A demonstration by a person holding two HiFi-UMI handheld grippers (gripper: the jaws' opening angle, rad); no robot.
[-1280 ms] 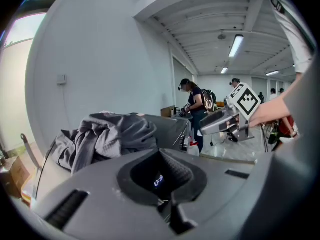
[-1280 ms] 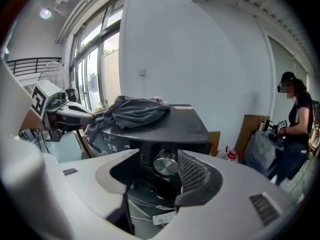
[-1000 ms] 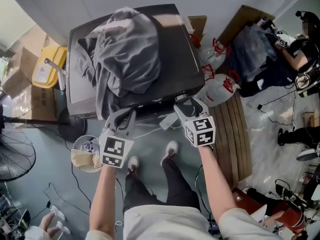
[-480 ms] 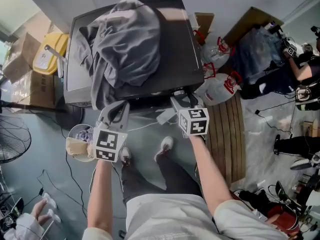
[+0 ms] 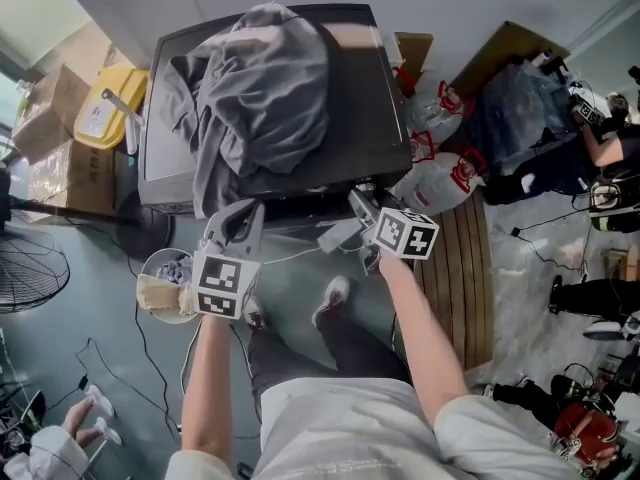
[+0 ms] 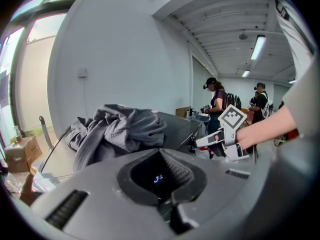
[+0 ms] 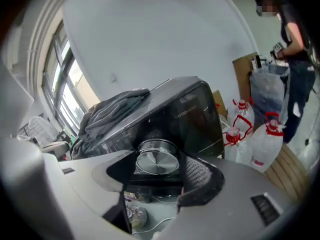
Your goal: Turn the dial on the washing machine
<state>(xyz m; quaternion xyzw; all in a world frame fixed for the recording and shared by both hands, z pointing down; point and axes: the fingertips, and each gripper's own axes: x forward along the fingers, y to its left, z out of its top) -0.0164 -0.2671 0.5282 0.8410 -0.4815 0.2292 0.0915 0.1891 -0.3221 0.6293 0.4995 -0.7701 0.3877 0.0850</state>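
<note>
The black washing machine point(image 5: 355, 128) stands in front of me with a heap of grey clothes point(image 5: 255, 88) on its lid. Its round silver dial point(image 7: 157, 160) sits on the dark front panel. My right gripper point(image 7: 157, 163) has a jaw on each side of the dial's rim and is shut on it. In the head view the right gripper point(image 5: 362, 200) reaches the panel's right part, its marker cube tilted. My left gripper point(image 5: 243, 216) hovers at the front left of the machine, shut on nothing. The left gripper view shows the clothes point(image 6: 120, 129) and the right gripper point(image 6: 220, 136).
White jugs with red handles point(image 5: 440, 173) and a wooden pallet point(image 5: 465, 268) lie right of the machine. A yellow container point(image 5: 100, 118), cardboard boxes point(image 5: 45, 128) and a fan point(image 5: 25, 278) stand on the left. A round bowl point(image 5: 165, 288) sits by my feet. A person point(image 5: 600, 138) is at the far right.
My right gripper has rolled clockwise at the dial, its marker cube now tilted. The left gripper has stayed at the machine's front left.
</note>
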